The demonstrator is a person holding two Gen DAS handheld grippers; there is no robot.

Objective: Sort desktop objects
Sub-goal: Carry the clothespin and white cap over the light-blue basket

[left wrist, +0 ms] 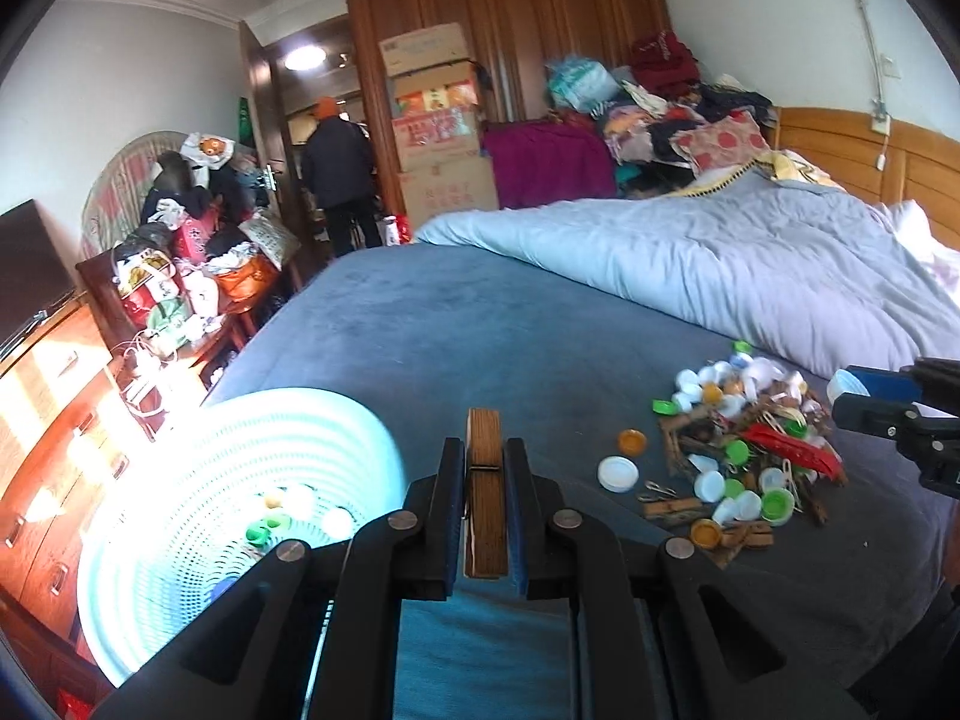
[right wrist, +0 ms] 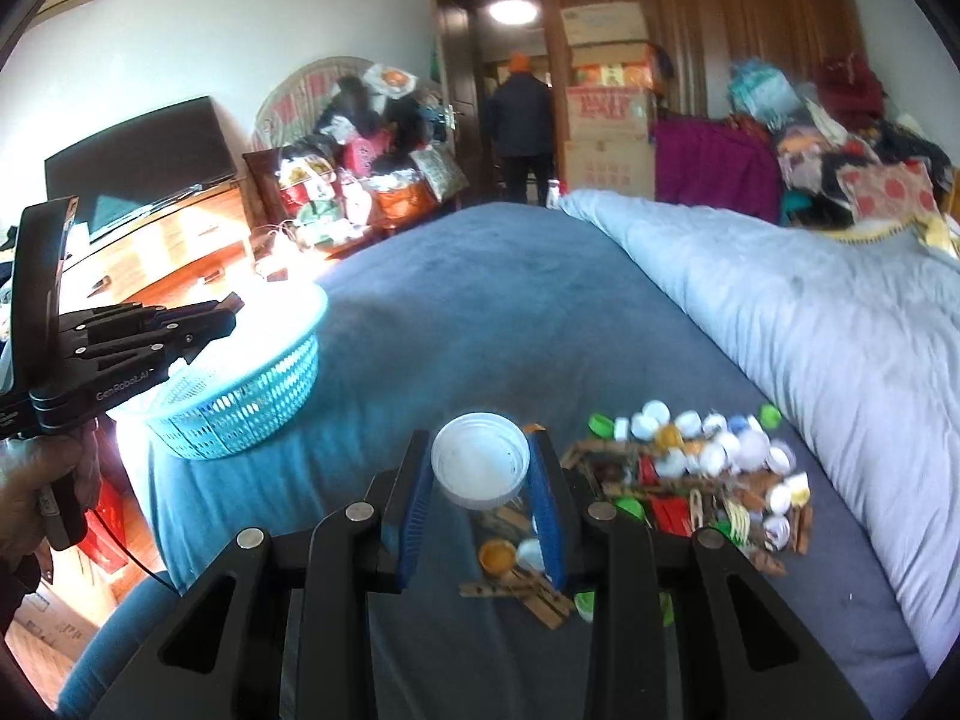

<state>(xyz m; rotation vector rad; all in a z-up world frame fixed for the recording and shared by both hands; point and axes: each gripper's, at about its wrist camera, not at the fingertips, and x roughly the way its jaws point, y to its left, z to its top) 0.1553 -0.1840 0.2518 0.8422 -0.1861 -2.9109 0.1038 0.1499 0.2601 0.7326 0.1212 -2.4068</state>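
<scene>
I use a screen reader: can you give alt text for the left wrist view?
The left gripper is shut on a wooden clothespin above a blue bedspread. A light blue basket holding bottle caps sits left; a pile of caps and clothespins lies right.

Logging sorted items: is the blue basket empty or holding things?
Holding things. The blue basket has several bottle caps lying in it, white and green among them.
</scene>
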